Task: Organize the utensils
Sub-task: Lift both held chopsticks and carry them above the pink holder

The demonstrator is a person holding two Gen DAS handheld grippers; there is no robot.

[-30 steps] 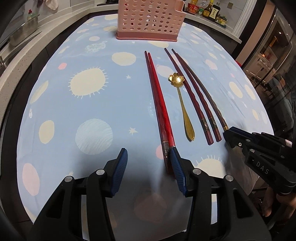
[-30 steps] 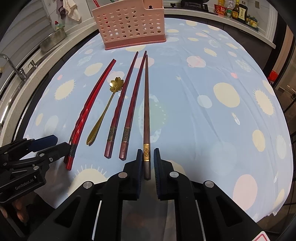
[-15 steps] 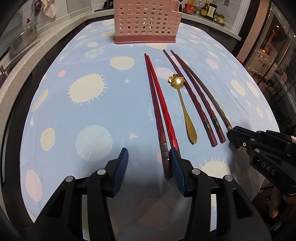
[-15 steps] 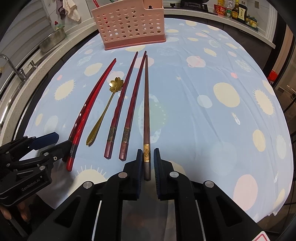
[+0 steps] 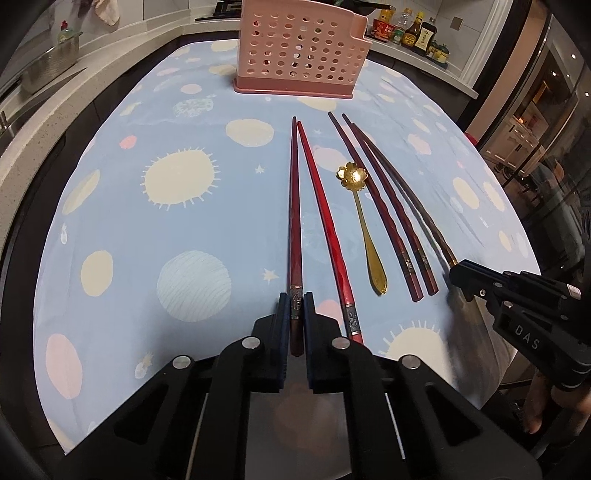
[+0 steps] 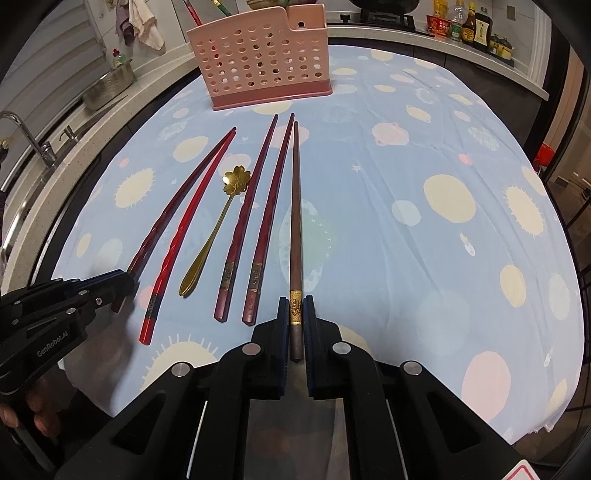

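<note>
Meanwhile the pink holder [image 6: 260, 70] shows chopstick tops; each hand-held gripper, left [image 5: 296, 312] just closing, clamps one tabletop chopstick.

The butt of the dark red chopstick [image 5: 294, 221] sinks between the left tongs [image 5: 296, 306], so its very end is lost in shadow. From the right wrist view those tongs [image 6: 110, 286] cover that same end, and the hand [image 6: 40, 417] behind them is cut by the frame's edge — only fingertips show. The brown chopstick [image 6: 296, 206] likewise ends unseen between the right tongs [image 6: 296, 310]. The bottles [image 5: 410, 31] on the far counter are too small to read. The pink rack [image 6: 258, 66] hides all but the tips of what stands behind it.
</note>
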